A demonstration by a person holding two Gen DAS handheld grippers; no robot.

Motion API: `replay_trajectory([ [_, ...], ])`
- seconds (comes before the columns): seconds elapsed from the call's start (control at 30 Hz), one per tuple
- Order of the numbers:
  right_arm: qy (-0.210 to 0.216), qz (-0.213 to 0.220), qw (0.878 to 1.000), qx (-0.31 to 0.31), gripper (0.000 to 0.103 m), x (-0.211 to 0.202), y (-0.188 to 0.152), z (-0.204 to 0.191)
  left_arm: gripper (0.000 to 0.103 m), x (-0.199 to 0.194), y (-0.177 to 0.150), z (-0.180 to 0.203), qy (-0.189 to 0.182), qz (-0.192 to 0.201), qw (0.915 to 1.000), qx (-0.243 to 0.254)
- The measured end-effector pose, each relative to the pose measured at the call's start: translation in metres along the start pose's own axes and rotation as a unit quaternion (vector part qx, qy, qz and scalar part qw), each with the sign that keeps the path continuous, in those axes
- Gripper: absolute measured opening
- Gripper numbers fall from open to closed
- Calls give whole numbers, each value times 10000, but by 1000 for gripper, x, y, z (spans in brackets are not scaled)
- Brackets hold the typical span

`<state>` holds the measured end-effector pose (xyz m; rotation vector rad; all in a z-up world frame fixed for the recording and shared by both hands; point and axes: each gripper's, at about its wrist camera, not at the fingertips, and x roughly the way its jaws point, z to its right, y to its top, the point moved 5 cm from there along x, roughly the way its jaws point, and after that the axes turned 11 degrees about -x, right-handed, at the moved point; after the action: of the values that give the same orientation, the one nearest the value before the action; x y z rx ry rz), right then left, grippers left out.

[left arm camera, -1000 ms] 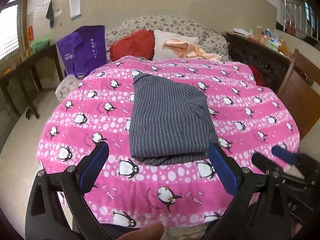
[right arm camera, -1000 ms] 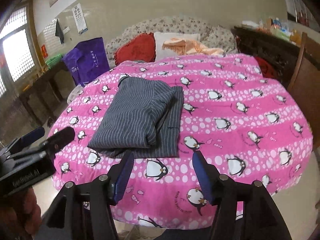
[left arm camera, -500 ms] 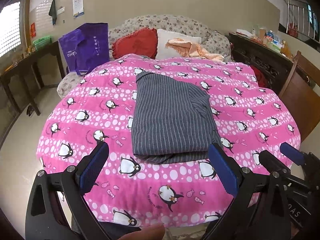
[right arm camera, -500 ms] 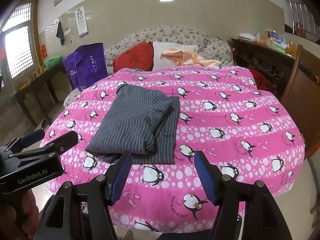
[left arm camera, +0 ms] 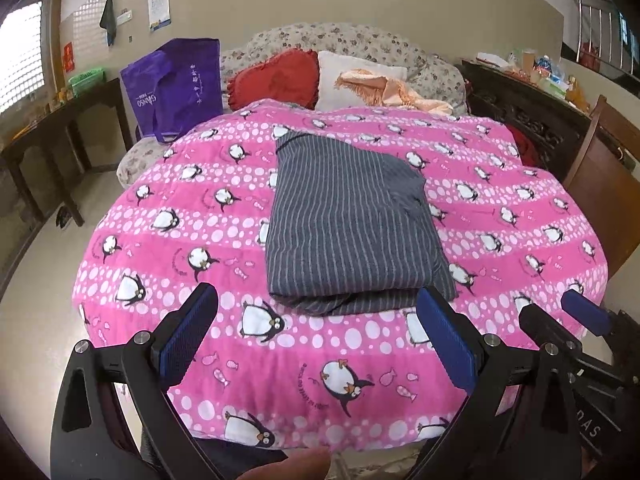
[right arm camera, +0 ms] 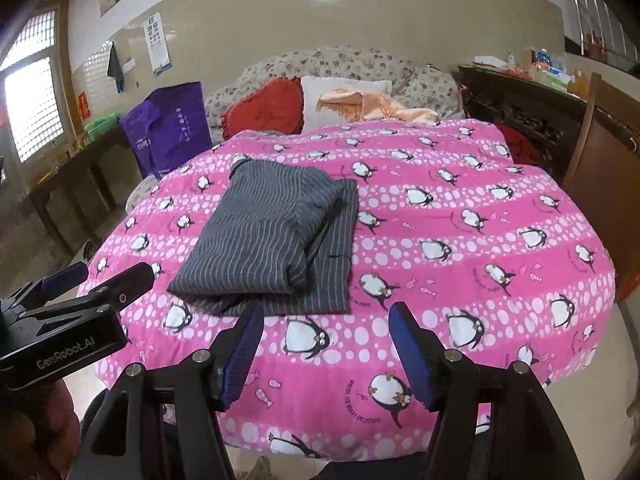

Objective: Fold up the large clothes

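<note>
both tongs hang short of the bed, off the cloth. the left gripper (left arm camera: 316,320) has its jaws spread wide and holds nothing; the right gripper (right arm camera: 326,328) is about half open, also empty, with only blanket (left arm camera: 168,184) showing between its pads. they probably sit back like this because the fold looks done and the hands are clear of it, or are sizing up one more pass.

the shirt (left arm camera: 348,224), grey with thin stripes, lies as a tidy packet on the pink penguin blanket, toward the near edge and a little left of its middle in the right view. from the right camera a flat lower layer sticks out past the thicker top fold on the right side, so the stack is not quite square. that loose flap is likely why the right gripper points at the near corner.

against the frame a second back, the shirt lies the same way and the fold has not shifted. both views sit slightly further back and higher, so more of the blanket's front edge shows. the right jaws look a touch wider.
</note>
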<state>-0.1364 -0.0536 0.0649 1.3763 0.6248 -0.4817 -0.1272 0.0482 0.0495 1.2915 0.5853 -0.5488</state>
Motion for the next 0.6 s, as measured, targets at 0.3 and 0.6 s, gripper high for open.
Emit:
replay_trajectory([
  [0.3, 165, -277, 9994, 85, 63, 13, -19, -2, 100, 11, -11, -3, 101, -157, 9998, 17],
  [0.6, 189, -281, 9994, 26, 63, 15, -19, -5, 100, 10, -11, -4, 90, -160, 9998, 6],
])
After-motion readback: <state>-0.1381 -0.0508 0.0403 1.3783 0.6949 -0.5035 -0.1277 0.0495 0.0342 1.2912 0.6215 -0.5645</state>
